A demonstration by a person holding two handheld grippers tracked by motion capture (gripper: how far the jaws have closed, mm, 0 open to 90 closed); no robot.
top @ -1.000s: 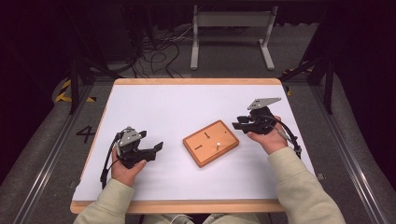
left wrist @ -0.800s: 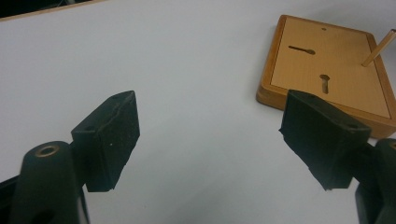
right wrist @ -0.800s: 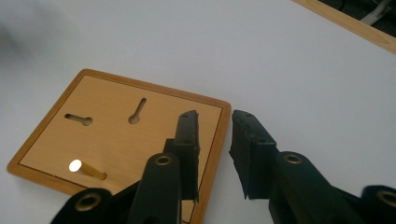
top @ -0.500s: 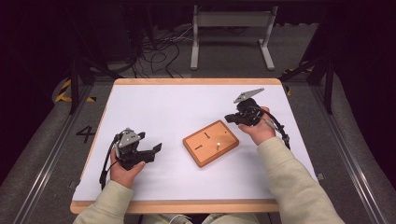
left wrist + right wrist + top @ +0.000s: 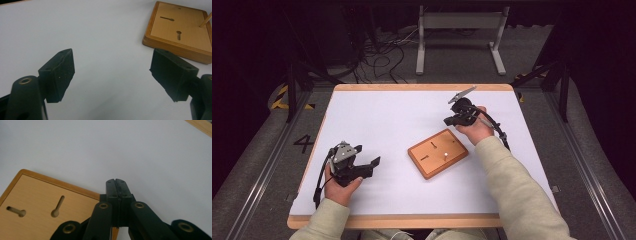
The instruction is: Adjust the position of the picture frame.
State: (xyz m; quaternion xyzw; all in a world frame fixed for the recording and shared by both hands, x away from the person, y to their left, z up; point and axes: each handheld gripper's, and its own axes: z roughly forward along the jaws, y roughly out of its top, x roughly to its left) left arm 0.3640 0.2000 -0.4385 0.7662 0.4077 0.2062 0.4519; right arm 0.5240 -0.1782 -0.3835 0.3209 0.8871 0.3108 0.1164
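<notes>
Looking down from above, the wooden board (image 5: 438, 153) sits mid-table, right gripper (image 5: 448, 120) just past its far corner, left gripper (image 5: 368, 156) well off. Left gripper view: jaws spread wide, nothing between. Right gripper view: jaws clamped together, empty, over the board's edge.

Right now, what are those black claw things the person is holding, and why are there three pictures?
Each hand holds a grabbing tool with two black jaws. One camera looks down from above; one more rides on each tool and looks along its jaws. The left tool has its jaws wide open, holding nothing. The right tool has its jaws pressed together, also holding nothing, just past the far edge of a wooden board. The board has keyhole-shaped slots and a small peg, and lies on a white table.
</notes>
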